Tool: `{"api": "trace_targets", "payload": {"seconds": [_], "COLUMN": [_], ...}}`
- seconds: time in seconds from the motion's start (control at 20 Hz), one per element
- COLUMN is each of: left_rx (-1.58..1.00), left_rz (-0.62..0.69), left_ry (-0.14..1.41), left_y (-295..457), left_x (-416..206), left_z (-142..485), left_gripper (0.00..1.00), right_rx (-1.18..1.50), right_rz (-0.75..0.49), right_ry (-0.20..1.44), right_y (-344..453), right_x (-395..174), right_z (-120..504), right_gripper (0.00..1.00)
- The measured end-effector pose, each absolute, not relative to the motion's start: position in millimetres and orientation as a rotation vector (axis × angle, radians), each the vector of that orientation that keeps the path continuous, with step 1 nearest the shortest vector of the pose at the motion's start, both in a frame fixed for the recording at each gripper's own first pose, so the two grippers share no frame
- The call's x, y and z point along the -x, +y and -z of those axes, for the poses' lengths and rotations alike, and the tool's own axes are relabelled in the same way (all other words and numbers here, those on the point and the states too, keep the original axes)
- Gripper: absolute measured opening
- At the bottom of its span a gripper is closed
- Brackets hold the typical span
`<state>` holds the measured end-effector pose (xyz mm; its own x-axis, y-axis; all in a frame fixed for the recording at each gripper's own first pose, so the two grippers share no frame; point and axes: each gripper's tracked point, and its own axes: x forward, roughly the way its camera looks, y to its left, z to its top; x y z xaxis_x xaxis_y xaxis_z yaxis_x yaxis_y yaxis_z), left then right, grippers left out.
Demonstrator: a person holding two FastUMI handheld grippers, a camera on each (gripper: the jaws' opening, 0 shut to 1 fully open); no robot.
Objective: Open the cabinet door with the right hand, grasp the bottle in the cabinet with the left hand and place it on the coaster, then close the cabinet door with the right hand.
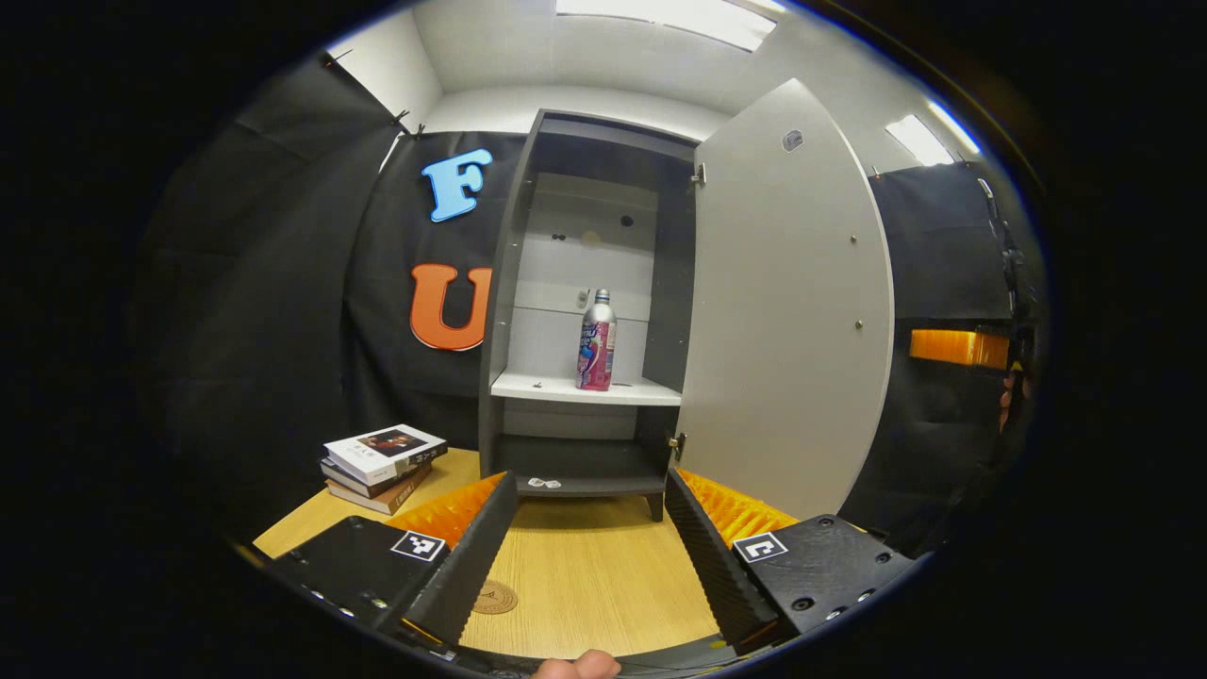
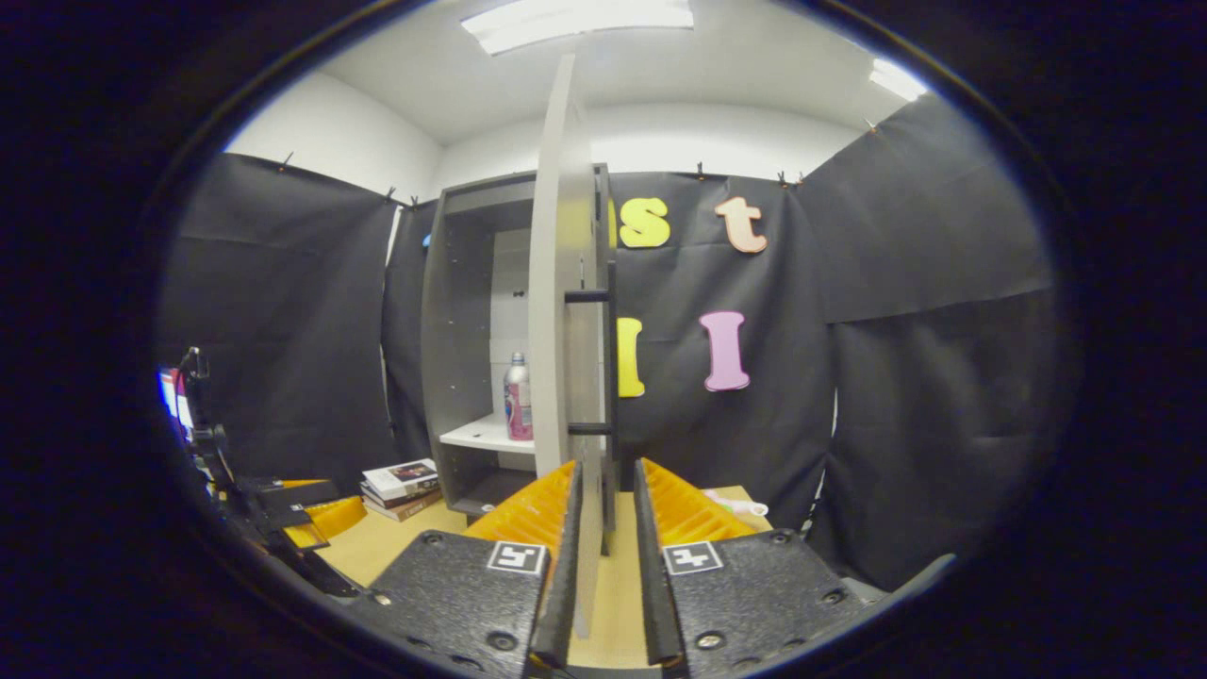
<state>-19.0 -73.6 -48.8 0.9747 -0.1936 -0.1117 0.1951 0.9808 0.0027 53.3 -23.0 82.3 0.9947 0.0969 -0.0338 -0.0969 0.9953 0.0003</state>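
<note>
the cabinet door (image 1: 787,311) stood wide open, its edge caught between the fingers of the right gripper (image 2: 603,556), which were drawn narrow around the panel; whether both pressed on it could not be told from the right gripper view, where the dark handle (image 2: 609,368) ran up the door's outer face just above the fingertips. the left gripper (image 1: 589,538) hung spread wide and empty over the wooden table (image 1: 585,575), pointed at the open cabinet (image 1: 528,283) and well short of it. inside, the bottle (image 1: 596,341) stood upright on the white middle shelf (image 1: 537,385), toward the shelf's right side and near its front edge, with free space on both flanks. the coaster (image 1: 494,597), a small round disc, lay on the table just beside the left gripper's left finger. a stack of books (image 1: 382,465) sat on the table to the cabinet's left.

the bottle looked to be a metal can-type bottle with a screw cap and a printed wrap, so it was judged stiff, unlikely to crush, fairly light, and probably smooth enough to slip under a loose hold. the best place to take it appeared to be the straight body at about mid-height, below the tapering shoulder, approached level from the front so that the tall, narrow bottle would not tip on the shelf.
</note>
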Motion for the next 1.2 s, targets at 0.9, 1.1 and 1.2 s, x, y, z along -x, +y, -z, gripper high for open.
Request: {"api": "trace_targets", "payload": {"seconds": [0.9, 1.1, 1.2], "left_rx": [-0.092, -0.126, -0.092], "left_rz": [0.312, 0.241, 0.208], "left_ry": [-0.020, -0.007, 0.036], "left_y": [-134.8, -128.6, -129.0], "left_x": [-161.8, -234.3, -266.7], "left_z": [-41.4, -28.6, -11.3], "left_gripper": [0.95, 0.95, 0.95], "right_rx": [-0.067, -0.055, -0.052], "right_rz": [-0.035, 0.021, 0.039], "right_ry": [0.002, -0.002, 0.002], "right_y": [-50.2, -64.4, -70.2], "right_x": [-54.7, -51.0, -49.8], "right_z": [-84.3, -87.4, -86.9], "right_gripper": [0.96, 0.96, 0.96]}}
